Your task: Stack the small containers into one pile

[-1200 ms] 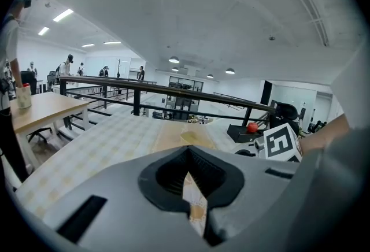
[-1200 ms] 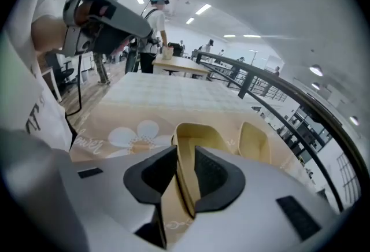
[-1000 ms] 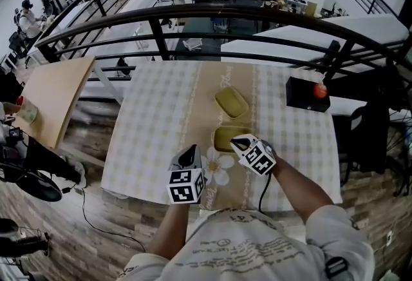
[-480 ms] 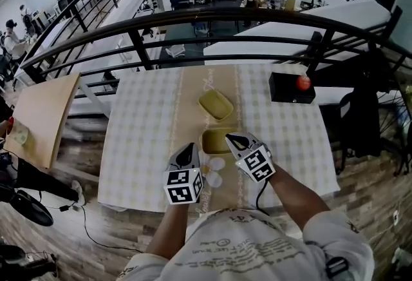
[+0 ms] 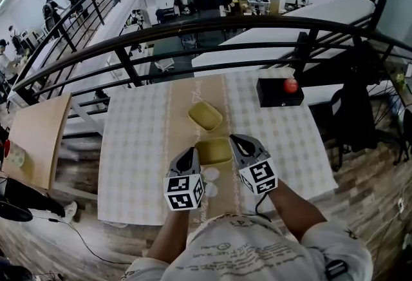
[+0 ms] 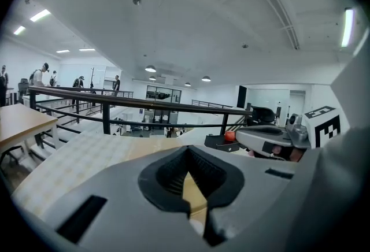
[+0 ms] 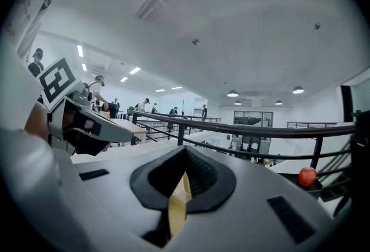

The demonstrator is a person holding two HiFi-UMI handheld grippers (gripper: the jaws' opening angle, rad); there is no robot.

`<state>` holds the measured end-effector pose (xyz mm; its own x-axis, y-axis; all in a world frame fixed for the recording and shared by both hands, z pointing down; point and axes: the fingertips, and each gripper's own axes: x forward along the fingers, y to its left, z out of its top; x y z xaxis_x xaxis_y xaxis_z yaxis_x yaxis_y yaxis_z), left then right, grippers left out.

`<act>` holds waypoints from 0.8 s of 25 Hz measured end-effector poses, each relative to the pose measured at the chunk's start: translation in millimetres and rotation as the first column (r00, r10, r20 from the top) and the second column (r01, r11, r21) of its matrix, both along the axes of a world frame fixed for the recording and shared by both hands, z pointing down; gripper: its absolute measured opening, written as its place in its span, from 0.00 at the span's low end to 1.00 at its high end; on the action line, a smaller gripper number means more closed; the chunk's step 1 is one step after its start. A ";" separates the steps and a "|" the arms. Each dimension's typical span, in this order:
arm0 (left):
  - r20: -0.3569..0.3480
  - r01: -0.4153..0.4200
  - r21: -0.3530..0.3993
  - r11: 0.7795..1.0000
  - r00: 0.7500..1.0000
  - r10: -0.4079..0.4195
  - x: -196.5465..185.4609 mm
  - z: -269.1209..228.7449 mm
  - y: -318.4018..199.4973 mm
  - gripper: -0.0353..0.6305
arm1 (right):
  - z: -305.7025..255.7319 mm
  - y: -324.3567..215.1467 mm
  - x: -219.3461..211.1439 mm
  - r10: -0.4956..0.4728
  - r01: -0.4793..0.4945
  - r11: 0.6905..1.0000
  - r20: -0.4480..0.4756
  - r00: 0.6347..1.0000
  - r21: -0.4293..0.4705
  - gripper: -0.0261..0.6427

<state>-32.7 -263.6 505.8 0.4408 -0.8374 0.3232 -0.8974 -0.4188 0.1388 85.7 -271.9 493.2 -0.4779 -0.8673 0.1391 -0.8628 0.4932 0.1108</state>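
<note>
While both grippers flank the near container, stacking is not yet started.

Head view: two containers lie apart on the desk (image 5: 138, 144). The near container (image 5: 214, 151) sits between the left gripper (image 5: 190, 156) and the right gripper (image 5: 237, 142), probably staged for pickup. The far container (image 5: 205, 116) lies beyond.

Left gripper view: fingers (image 6: 168, 182) pressed together, empty.

Right gripper view: fingers (image 7: 160, 182) nearly together with a thin slit between, pinching nothing.

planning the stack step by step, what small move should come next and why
Probably open the right tool and ease it to the rim of the near container. Its jaws are together on nothing, as are those of the left tool. That container sits on the table between the two tools, apart from the far container, so nothing is stacked yet.
</note>
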 end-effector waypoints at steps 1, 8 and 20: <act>0.001 -0.004 0.001 1.000 1.000 0.004 1.8 -0.9 -0.2 0.06 | -1.0 -1.0 2.9 0.006 -0.006 1.000 0.001 1.000 0.000 0.04; 0.002 -0.003 0.011 1.000 1.000 0.003 1.7 -5.2 -17.4 0.06 | -3.8 -30.6 6.4 0.005 -0.004 1.000 -0.056 0.998 0.018 0.04; -0.011 0.053 -0.054 0.997 0.998 -0.054 -19.6 14.7 -58.0 0.06 | 41.2 -139.0 -18.5 -0.083 0.067 0.989 -0.129 0.988 -0.129 0.04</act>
<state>-52.2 -321.7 520.5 0.4000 -0.8416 0.3629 -0.9164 -0.3620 0.1707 67.2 -410.8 534.5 -0.5107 -0.8018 0.3105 -0.8043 0.5731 0.1570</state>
